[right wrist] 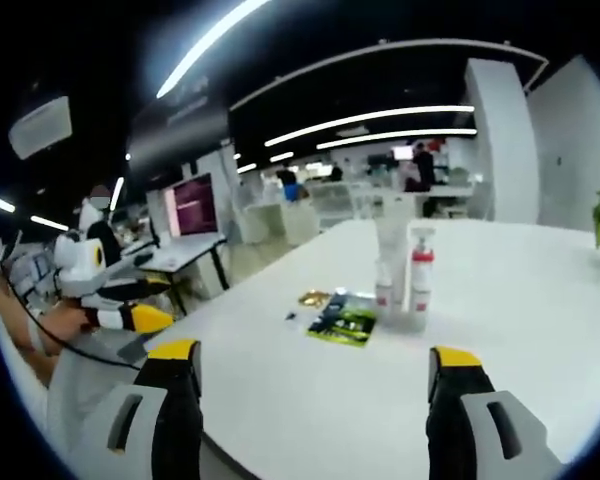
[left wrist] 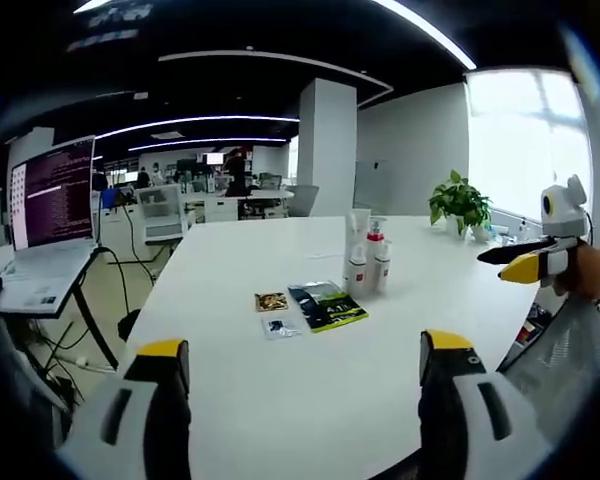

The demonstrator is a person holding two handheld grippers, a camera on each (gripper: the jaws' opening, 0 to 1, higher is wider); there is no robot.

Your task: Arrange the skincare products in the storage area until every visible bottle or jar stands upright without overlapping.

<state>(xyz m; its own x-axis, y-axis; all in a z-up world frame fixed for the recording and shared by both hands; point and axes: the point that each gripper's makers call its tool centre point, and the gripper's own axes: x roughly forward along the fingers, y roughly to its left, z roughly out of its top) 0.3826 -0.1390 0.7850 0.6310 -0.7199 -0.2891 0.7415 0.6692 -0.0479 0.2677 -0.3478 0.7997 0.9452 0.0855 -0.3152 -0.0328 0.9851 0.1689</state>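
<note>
Looking along my left gripper (left wrist: 305, 365), I see its jaws spread wide with nothing between them above the white table (left wrist: 280, 400), and the skincare bottles (left wrist: 368, 258) stand upright in a tight cluster near the table's middle, just beside a green packet (left wrist: 328, 305) and two small sachets (left wrist: 273, 312). My right gripper (right wrist: 315, 375) is likewise spread and empty, well short of the bottles (right wrist: 405, 275). The other gripper (right wrist: 120, 315) shows at the left edge of the right gripper view, held in a hand.

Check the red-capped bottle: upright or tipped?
Upright. The red-capped bottle stands base-down on the white table, cap uppermost, among other standing bottles.
</note>
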